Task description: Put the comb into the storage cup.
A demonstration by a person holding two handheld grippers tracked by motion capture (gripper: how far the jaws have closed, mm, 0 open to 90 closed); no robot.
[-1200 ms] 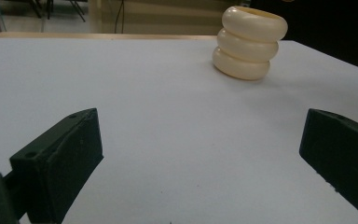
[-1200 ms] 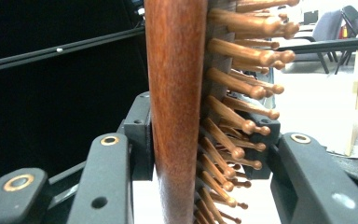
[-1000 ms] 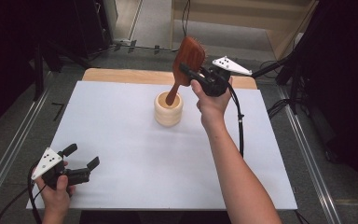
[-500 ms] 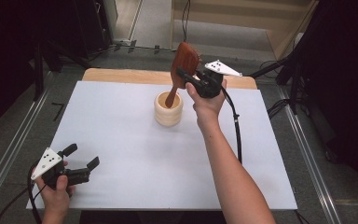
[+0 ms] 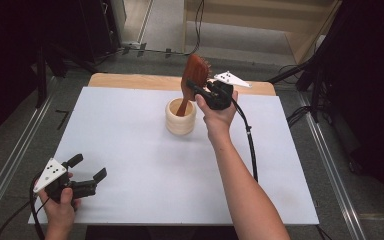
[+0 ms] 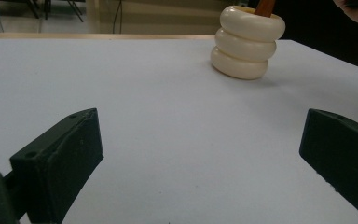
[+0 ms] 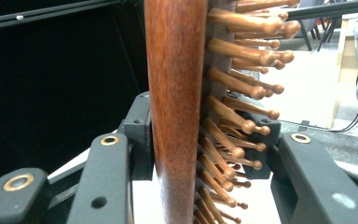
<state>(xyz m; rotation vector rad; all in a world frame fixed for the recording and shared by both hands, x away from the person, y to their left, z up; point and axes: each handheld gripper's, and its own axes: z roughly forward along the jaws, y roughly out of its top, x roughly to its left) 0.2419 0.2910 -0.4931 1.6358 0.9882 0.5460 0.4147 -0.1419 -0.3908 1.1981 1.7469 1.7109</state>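
Jaws of the right gripper (image 5: 196, 89) are clamped on the wooden hairbrush (image 5: 192, 80), one pad on the smooth back, the other into the bristle side. Right gripper view: brush head (image 7: 177, 107) stands upright between the two black jaws, wooden pins (image 7: 242, 84) pointing right. Grip sits on the head; handle runs down and tilts into the cream ribbed cup (image 5: 180, 117), which sits mid-table toward the far side on the white sheet (image 5: 130, 150). Brush head is above the cup rim, leaning right. Left gripper (image 5: 87, 172) is at the near left corner, well apart from the cup, jaws wide apart with nothing between them, just above the sheet. Left gripper view: cup (image 6: 244, 44) far right ahead.
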